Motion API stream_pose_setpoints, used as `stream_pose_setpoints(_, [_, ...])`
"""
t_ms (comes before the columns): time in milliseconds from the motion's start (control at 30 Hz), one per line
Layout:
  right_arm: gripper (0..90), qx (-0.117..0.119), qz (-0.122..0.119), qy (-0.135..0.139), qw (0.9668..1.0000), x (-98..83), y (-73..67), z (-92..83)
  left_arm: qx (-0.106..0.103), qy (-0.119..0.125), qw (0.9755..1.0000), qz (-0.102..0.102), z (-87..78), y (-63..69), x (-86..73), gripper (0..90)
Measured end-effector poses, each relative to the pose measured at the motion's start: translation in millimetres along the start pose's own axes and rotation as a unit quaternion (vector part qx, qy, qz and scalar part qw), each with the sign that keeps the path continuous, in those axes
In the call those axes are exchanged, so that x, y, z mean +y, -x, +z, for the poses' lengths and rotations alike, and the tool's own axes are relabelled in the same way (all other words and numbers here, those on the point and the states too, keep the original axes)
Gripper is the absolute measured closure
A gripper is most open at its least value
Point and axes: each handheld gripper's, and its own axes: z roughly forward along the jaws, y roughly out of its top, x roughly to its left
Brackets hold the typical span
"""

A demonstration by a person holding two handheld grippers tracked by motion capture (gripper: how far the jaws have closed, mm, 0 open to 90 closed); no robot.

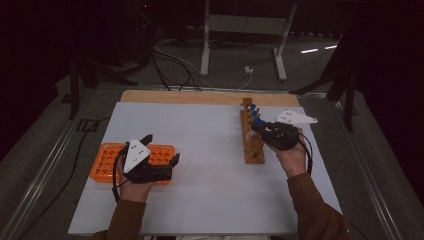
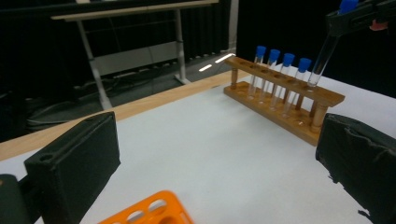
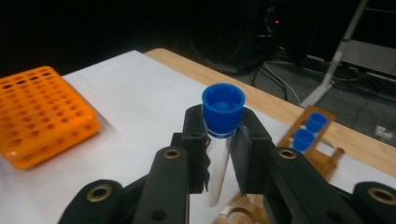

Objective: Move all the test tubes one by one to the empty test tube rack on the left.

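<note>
- The right gripper (image 3: 223,154) is squeezing a clear tube with a blue cap (image 3: 223,106). Its two black jaws are pressing on the glass just under the cap.
- In the left gripper view, that tube (image 2: 322,58) is hanging tilted, with its round bottom just over the near end of the wooden rack (image 2: 285,100).
- In the high view, the right gripper (image 1: 261,129) is sitting at about 3 o'clock on the desk (image 1: 210,165), right beside the wooden rack (image 1: 252,150).
- Four more tubes with blue caps (image 2: 280,77) are standing up in a row in the rack.
- The left gripper (image 2: 215,158) is holding nothing. Its jaws are standing wide apart, with bare desk between them.
- In the high view, the left gripper (image 1: 162,150) is hovering at about 8 o'clock on the desk, over the orange tray with many small holes (image 1: 107,160).
- The orange tray (image 3: 39,112) is lying flat on the white desk, well apart from the wooden rack.
- The person's hands are coming in from 6 o'clock, one on each gripper.
</note>
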Motion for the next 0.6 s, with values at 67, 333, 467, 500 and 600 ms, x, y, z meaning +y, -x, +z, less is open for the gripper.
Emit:
stream_pose_setpoints(67, [76.8,0.01,0.003,0.001,0.9999,1.0,-3.7,1.0,-0.007,-0.004,1.0,-0.002,7.2,2.9,0.3,0.8])
stream_pose_setpoints(333, [76.8,0.041,0.006,-0.012,0.9991,0.8,-18.3,12.0,-0.035,-0.013,0.9993,-0.002,33.8,19.5,2.3,2.4])
stream_pose_setpoints(467, [76.8,0.054,0.002,-0.017,0.9984,1.5,-28.1,17.5,-0.046,-0.016,0.9988,-0.003,46.2,27.4,3.3,4.0])
stream_pose_setpoints(500, [76.8,0.059,-0.002,-0.021,0.998,2.2,-33.5,20.2,-0.049,-0.015,0.9987,-0.004,49.2,29.6,3.7,4.4])
stream_pose_setpoints(600, [76.7,0.064,-0.006,-0.023,0.9977,2.9,-38.5,22.5,-0.058,-0.016,0.9982,0.0,56.8,36.3,5.0,5.2])
